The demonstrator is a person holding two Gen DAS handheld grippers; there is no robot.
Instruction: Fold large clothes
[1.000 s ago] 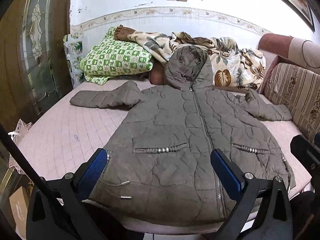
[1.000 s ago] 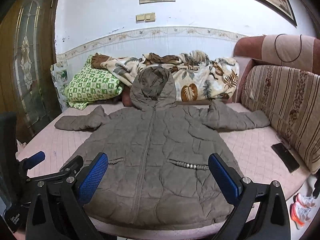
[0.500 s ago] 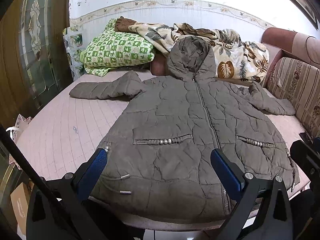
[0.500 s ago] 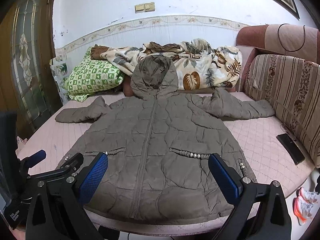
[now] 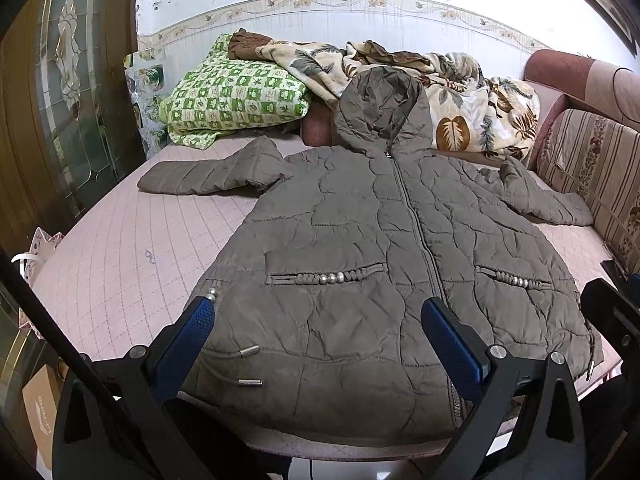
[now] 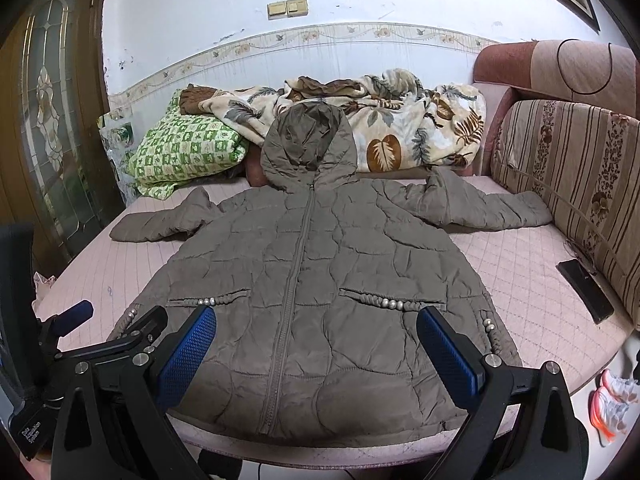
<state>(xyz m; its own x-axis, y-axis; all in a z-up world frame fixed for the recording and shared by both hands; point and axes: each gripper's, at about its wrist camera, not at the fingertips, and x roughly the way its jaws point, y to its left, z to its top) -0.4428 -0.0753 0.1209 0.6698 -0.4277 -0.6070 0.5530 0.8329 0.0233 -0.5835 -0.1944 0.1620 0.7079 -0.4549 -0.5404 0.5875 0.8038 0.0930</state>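
**Two spread grippers above a coat's hem**

Both grippers hover side by side at the bed's [image 5: 120, 248] near edge, pointing forward. The left gripper [image 5: 318, 344] and right gripper [image 6: 316, 346] are spread wide, holding nothing. Ahead lies the quilted hooded coat [image 6: 312, 264], zipped, sleeves out. No writing on it is readable.

pink bed [image 6: 520, 276] under spread jacket [image 6: 312, 280]
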